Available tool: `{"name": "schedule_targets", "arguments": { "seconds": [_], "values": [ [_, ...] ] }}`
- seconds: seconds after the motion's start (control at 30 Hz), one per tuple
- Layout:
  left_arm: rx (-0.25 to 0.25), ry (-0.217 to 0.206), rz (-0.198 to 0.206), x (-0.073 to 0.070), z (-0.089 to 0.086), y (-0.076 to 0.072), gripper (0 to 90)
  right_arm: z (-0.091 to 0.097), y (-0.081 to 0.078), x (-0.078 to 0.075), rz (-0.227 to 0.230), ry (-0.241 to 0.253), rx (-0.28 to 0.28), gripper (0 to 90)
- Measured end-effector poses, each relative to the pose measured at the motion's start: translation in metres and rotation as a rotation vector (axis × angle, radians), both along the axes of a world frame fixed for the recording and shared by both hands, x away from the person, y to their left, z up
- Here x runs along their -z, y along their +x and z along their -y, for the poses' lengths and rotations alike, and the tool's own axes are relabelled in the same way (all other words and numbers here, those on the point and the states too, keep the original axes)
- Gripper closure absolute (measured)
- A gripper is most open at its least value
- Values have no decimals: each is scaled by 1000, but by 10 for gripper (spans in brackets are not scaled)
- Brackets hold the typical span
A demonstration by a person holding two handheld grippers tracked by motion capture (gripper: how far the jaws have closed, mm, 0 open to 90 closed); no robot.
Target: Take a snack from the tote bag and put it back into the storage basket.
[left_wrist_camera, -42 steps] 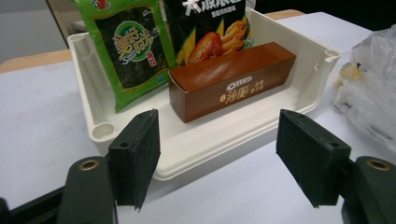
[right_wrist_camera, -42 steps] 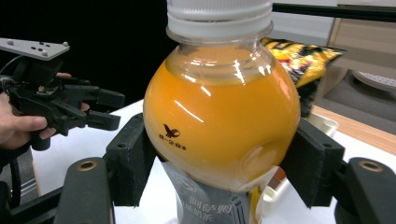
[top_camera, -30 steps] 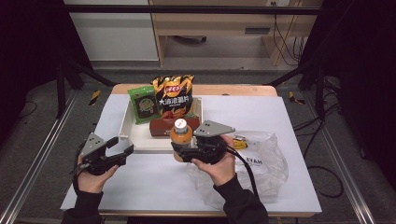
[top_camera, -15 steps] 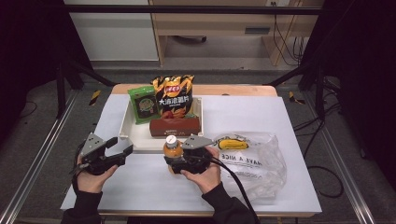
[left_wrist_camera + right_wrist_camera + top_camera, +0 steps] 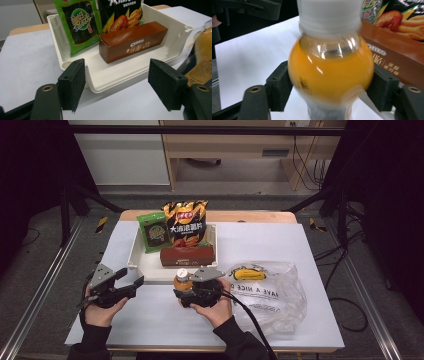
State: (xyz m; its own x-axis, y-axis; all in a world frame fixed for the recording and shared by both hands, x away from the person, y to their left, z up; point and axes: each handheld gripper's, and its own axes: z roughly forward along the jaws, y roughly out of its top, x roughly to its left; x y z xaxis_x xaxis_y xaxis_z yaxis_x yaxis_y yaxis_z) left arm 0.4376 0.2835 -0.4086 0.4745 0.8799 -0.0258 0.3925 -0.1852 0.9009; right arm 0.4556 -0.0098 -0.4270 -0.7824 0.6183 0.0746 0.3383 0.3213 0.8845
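Your right gripper (image 5: 181,295) grasps the orange juice bottle (image 5: 183,281) by its round belly, both pads pressed on it. The bottle stands upright, cap up, long axis vertical, on the table (image 5: 300,245) just in front of the white tray's (image 5: 142,265) near edge. Your left gripper (image 5: 131,279) hangs released, jaws wide, at the tray's near left corner

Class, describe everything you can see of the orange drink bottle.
The orange drink bottle is clear plastic with a round bulb of orange liquid, a white screw cap and a label lower down. It stands upright on the white table cover, just in front of the white tray. The right gripper clamps its bulb from both sides.
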Motion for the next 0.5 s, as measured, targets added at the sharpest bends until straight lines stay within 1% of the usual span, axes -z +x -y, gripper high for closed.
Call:
{"name": "schedule_targets", "arguments": {
  "seconds": [0.03, 0.1, 0.17, 0.2, 0.37, 0.43, 0.5],
  "values": [
    [1, 0, 1, 0, 0, 0, 297, 1, -1, -1, 7, -1, -1, 280],
    [2, -1, 1, 0, 1, -1, 297, 3, -2, -3, 2, 2, -6, 275],
    [5, 1, 2, 0, 3, -1, 297, 5, -5, -6, 9, -9, -2, 274],
    [7, 2, 1, 0, 4, -2, 296, 8, -6, -8, 12, -5, -1, 271],
    [18, 2, 9, -1, 8, -4, 296, 23, -14, -20, 35, 53, 4, 268],
    [25, 1, 14, -2, 11, -6, 295, 35, -18, -27, 47, 69, 9, 268],
    [34, 3, 19, -2, 14, -8, 295, 43, -20, -30, 57, 79, 20, 272]
  ]
}}
